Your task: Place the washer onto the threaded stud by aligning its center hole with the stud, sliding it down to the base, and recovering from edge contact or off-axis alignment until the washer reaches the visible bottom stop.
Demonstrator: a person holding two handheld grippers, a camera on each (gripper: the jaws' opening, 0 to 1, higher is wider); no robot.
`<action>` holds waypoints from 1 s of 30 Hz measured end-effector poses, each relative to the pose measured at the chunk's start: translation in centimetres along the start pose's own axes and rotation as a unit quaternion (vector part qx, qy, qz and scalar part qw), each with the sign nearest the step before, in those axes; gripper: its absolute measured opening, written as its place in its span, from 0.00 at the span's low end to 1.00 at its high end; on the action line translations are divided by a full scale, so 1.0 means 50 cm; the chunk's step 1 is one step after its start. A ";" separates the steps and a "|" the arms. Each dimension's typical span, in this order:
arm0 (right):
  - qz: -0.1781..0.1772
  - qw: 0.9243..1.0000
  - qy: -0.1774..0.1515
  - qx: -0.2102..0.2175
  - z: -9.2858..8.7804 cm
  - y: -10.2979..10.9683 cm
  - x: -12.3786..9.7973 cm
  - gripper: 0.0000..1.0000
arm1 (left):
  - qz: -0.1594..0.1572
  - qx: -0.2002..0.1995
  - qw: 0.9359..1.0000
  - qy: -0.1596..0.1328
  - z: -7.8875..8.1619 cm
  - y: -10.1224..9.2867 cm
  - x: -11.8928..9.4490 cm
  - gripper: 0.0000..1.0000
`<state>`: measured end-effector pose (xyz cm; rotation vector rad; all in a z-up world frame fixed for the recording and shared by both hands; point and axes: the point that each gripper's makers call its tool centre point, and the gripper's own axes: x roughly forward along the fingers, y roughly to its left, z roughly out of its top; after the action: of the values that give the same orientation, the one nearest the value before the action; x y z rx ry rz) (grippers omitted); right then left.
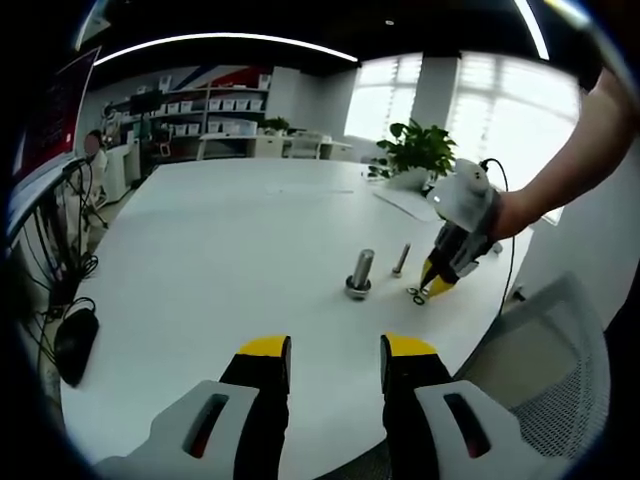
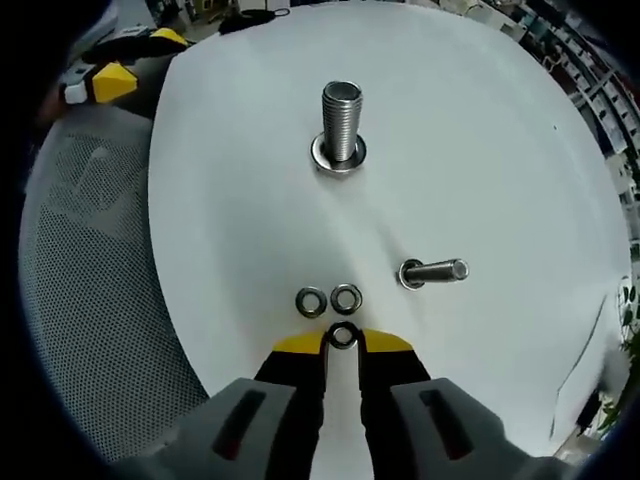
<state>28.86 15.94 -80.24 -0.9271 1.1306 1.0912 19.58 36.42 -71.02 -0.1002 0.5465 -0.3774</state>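
Observation:
A large threaded stud stands upright on the white table, with a wide metal ring around its foot. A thinner stud stands to its right. Two loose washers lie side by side just ahead of my right gripper. A third washer lies flat between its yellow tips, which are pinched on its edges. In the left gripper view, the big stud and thin stud stand mid-table, with the right gripper held down beside them. My left gripper hovers open near the table edge.
A grey mesh chair stands at the table's rounded edge, also visible as a chair back. A person's forearm holds the right gripper. A plant sits at the table's far side, with cables and a dark object at left.

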 end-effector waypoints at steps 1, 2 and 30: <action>0.000 1.000 0.001 0.001 -0.001 0.001 -0.002 0.14 | 0.001 0.000 1.000 -0.001 0.001 0.000 0.000 0.35; 0.000 1.000 0.003 0.001 -0.003 0.002 -0.004 0.14 | 0.001 -0.001 1.000 -0.001 0.001 0.000 0.000 0.35; -0.010 0.998 -0.046 0.035 0.029 -0.036 -0.061 0.14 | -0.004 -0.001 1.000 -0.001 0.000 -0.002 0.000 0.35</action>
<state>30.73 16.33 -76.90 -0.8230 1.0741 1.0601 19.54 36.33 -71.00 -0.1046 0.5438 -0.3841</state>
